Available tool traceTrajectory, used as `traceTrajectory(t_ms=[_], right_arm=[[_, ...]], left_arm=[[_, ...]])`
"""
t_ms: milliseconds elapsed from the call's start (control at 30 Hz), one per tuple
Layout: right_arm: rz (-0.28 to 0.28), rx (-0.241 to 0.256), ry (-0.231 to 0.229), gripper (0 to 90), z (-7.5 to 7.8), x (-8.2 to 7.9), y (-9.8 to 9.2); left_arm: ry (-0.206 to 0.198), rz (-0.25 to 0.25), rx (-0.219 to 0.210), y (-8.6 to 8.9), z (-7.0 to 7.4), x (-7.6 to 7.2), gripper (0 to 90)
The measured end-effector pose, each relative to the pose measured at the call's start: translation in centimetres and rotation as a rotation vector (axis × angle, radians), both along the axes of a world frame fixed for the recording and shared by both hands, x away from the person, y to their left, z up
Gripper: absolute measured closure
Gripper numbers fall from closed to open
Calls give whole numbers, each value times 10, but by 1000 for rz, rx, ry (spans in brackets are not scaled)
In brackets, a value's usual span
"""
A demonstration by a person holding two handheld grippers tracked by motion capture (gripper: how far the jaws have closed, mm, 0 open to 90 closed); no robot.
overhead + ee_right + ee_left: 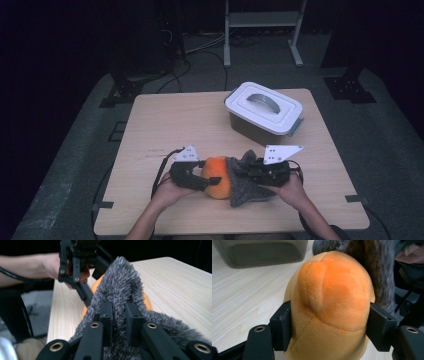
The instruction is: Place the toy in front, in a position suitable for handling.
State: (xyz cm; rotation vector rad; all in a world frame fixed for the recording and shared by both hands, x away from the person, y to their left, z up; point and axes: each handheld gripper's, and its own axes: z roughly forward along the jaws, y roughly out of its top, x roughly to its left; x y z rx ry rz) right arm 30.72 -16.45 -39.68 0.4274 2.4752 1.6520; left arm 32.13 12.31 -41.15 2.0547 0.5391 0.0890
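An orange plush toy [217, 177] with a grey furry part [245, 187] lies near the table's front edge, between both hands. My left gripper [202, 182] is shut on the orange body [329, 312], one jaw pressed on each side. My right gripper [246, 170] is shut on a fold of the grey fur [120, 290], which bunches up between its jaws. In the right gripper view the left gripper [86, 293] and a hand holding it show behind the fur. A sliver of orange [147, 302] peeks out beside the fur.
A grey plastic box with a white handled lid [263, 106] stands at the back right of the wooden table [170, 125]; its dark wall [262, 252] shows in the left gripper view. Bare wood lies left of the toy. Dark stands and cables sit beyond the table.
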Motion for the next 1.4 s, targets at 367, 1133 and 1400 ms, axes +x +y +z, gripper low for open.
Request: traceTrajectory(t_ms=[367, 1133, 1400], right_arm=[[-44, -21, 69, 775, -16, 15, -20], [26, 22, 46, 773, 4, 5, -11], [9, -3, 103, 771, -11, 13, -17]], left_arm=[[34, 10, -26, 7, -2, 3, 329], [-255, -126, 95, -8, 10, -23, 435], [-225, -130, 105, -6, 6, -21, 388]])
